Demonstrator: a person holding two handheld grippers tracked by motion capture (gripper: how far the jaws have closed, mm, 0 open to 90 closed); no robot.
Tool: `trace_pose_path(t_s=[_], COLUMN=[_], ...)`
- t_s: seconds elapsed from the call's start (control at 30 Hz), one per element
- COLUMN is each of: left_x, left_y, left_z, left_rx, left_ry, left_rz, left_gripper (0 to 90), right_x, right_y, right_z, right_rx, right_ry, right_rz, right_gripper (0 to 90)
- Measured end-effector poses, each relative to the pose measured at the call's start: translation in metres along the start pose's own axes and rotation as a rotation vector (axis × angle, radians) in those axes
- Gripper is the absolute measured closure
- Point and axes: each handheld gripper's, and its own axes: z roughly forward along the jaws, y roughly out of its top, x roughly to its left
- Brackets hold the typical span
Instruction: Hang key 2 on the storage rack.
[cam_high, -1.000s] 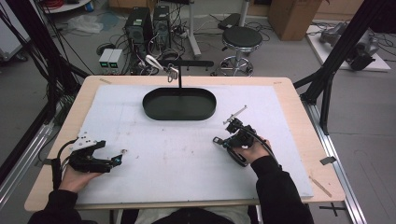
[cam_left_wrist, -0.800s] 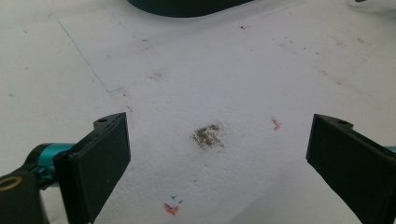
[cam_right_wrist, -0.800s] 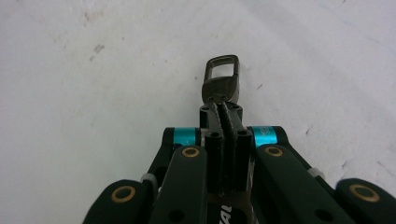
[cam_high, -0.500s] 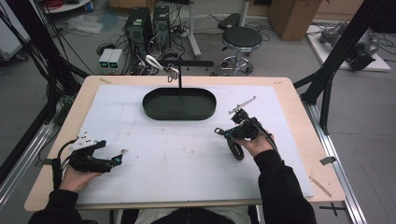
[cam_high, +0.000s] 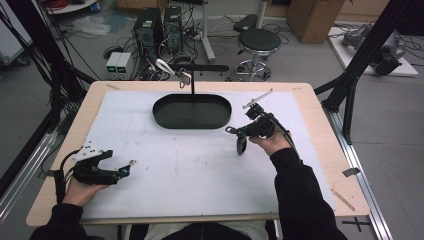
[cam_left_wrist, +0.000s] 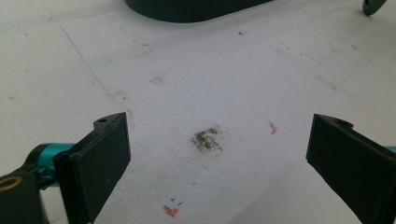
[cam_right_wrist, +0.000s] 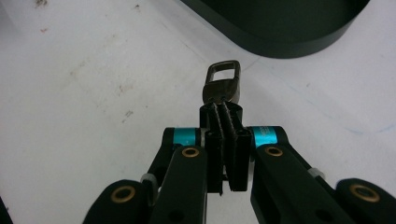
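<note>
Metal clasp (cam_right_wrist: 222, 83) pinched between the shut jaws of the right gripper (cam_right_wrist: 224, 109); dark, with a rectangular loop end sticking out past the pad tips. Held clear of the surface, over the white mat (cam_high: 200, 165), just near-right of the black oval tray (cam_high: 192, 111). In the right gripper view, tray wall curves across the far right, close beyond the clasp. In the high view, right gripper (cam_high: 242, 137) sits right of centre, tips aimed left and down; clasp itself too small to make out there. Small dark ring-shaped part hangs at the gripper's near-left end; cannot tell what it is.

Left gripper (cam_high: 131, 164) at the near-left of the mat, resting low, jaws spread wide, nothing between them. Left gripper view (cam_left_wrist: 217, 154) confirms: two black pads well apart, bare mat between, with a grey-brown smudge (cam_left_wrist: 206, 139) and small orange and blue marks on it. Tray edge along the far top of that view.

Thin black post (cam_high: 193, 86) rises at the far rim of the tray, carrying a horizontal black bar (cam_high: 205, 68) with a hook-like fitting at its left. Mat covers most of the wooden table (cam_high: 320, 130). Past the far edge: computer towers (cam_high: 160, 25), cables, round stool (cam_high: 259, 40) on the floor.
</note>
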Motion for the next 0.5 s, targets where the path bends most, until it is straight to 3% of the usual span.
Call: trace_pose_path(t_s=[0.23,0.4,0.5], left_x=[0.000,0.000,0.000], left_y=[-0.001,0.000,0.000], left_z=[0.001,0.001,0.000], left_rx=[0.001,-0.003,-0.004], left_ry=[-0.010,-0.013,-0.013], left_rz=[-0.002,-0.003,0.000], left_gripper=[6.9,6.8,6.9], right_x=[0.000,-0.002,-0.001], right_y=[0.015,0.025,0.032], right_z=[-0.002,-0.011,-0.011], right_rx=[-0.017,-0.067,-0.060], right_ry=[0.015,0.016,0.015], right_rz=[-0.003,-0.008,-0.005], right_gripper=[88.3,88.3,88.2])
